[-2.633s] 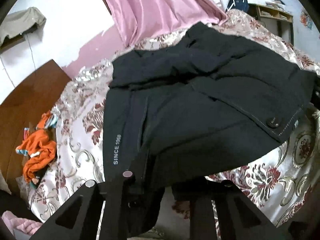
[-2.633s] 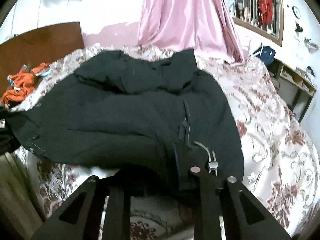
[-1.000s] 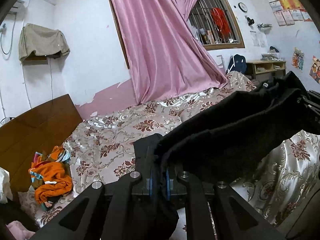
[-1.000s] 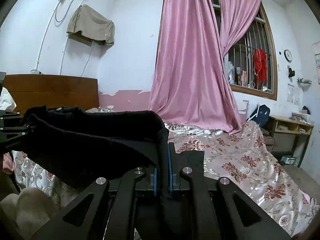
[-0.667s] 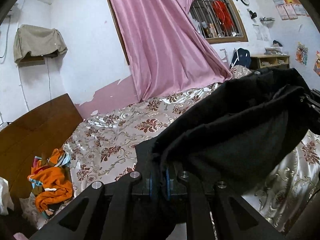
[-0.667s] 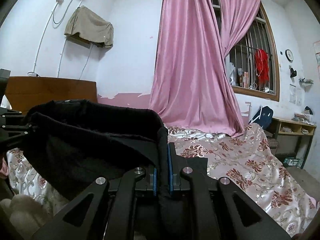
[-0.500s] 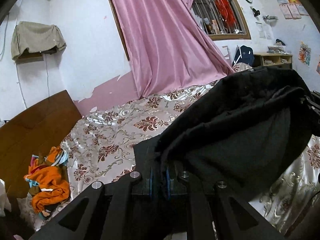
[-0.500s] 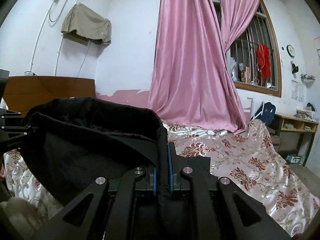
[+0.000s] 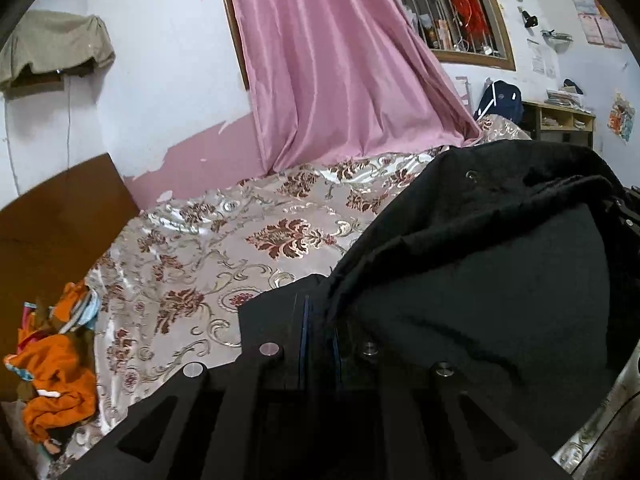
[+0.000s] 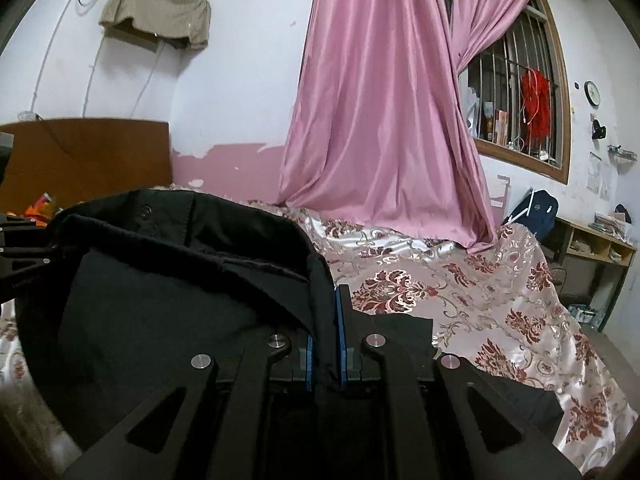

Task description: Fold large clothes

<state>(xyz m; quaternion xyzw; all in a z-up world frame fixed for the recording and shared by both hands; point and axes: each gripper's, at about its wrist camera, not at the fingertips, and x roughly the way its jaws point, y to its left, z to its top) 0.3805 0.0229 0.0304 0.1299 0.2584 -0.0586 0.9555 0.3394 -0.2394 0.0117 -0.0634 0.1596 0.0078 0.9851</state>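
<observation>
Black, thick cloth fills the space between the two tools: a dark coat (image 9: 480,280) hangs slung from the left hand-held gripper (image 9: 320,332) to the right hand-held gripper (image 10: 324,344), above the near side of the bed (image 9: 240,248). Each hand-held gripper is clamped on the coat, its blue pads pressed tight on a bunched edge of fabric. In the left wrist view the coat swells out to the right of the jaws, with a small snap fastener showing near its upper fold; in the right wrist view it sags to the left of the jaws, toward the other tool at the frame's edge.

Judging by the deep sag and the fleecy inner face, the coat is heavy and soft, and it will droop and fold on itself wherever it is not held. It looks unlikely to slip, since the cloth is matt and bulky between the pads. The sensible holds are the two corners of one edge, as now, so the body hangs flat and can be laid down in one sweep.

Beyond the coat, the floral bedspread lies bare up to the pink curtain (image 10: 380,120). An orange garment (image 9: 56,380) sits at the bed's far left side, by the wooden headboard (image 9: 60,208), well apart from the coat.
</observation>
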